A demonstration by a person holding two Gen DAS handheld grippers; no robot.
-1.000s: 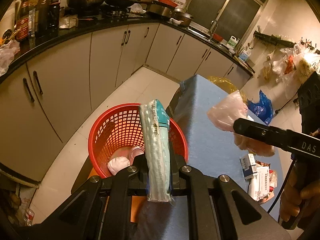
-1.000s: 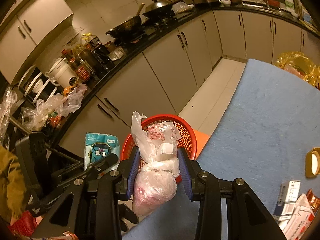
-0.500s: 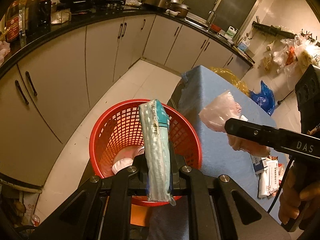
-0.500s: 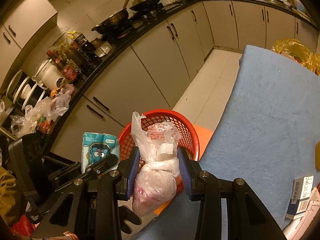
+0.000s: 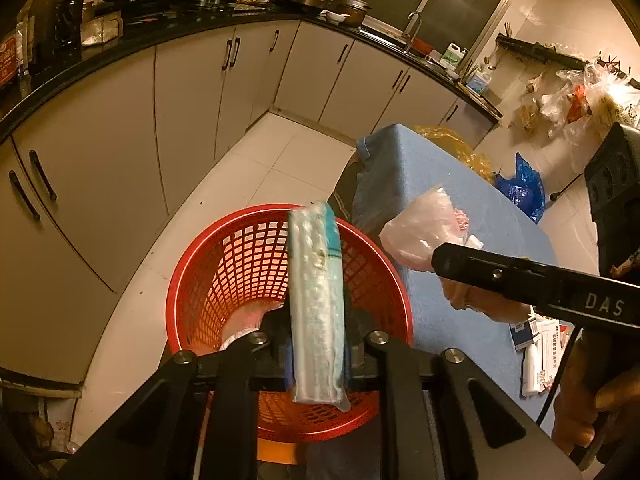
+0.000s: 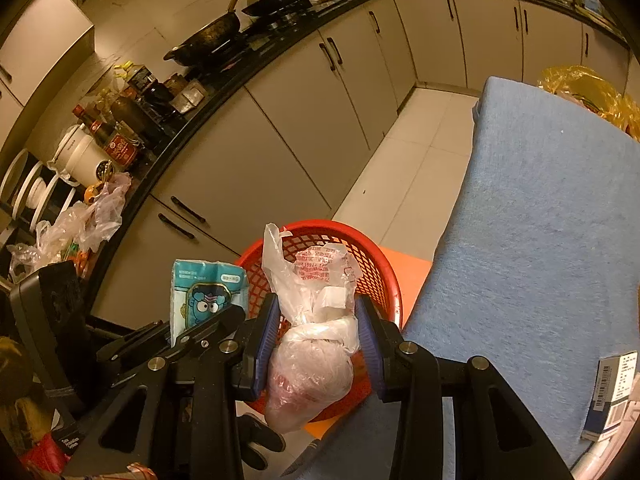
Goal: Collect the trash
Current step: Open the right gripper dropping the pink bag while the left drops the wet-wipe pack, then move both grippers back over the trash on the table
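Observation:
A red mesh basket [image 5: 192, 276] stands on the floor by the blue-covered table [image 5: 440, 184]. My left gripper [image 5: 318, 344] hangs over it with a teal and white tissue pack [image 5: 316, 292] upright between its jaws. The jaws are opening, a thin strip of blue pad shows on each side, and the pack looks blurred. My right gripper [image 6: 316, 320] is shut on a knotted clear plastic bag [image 6: 312, 360] with pink contents, above the basket's [image 6: 376, 248] near rim. The same bag [image 5: 420, 232] shows in the left wrist view, over the table's edge.
Pale trash lies in the basket's bottom. Kitchen cabinets [image 5: 100, 152] under a cluttered black counter curve round the left. Boxes and wrappers [image 5: 540, 340] lie on the table's near end, and a yellow bag [image 6: 588, 92] at its far end. A person's hand [image 5: 588, 420] holds the right gripper.
Both grippers came down and forward, so the basket now sits larger and more directly under them. The left jaws widened a little around the tissue pack. The right grip on the bag is unchanged.

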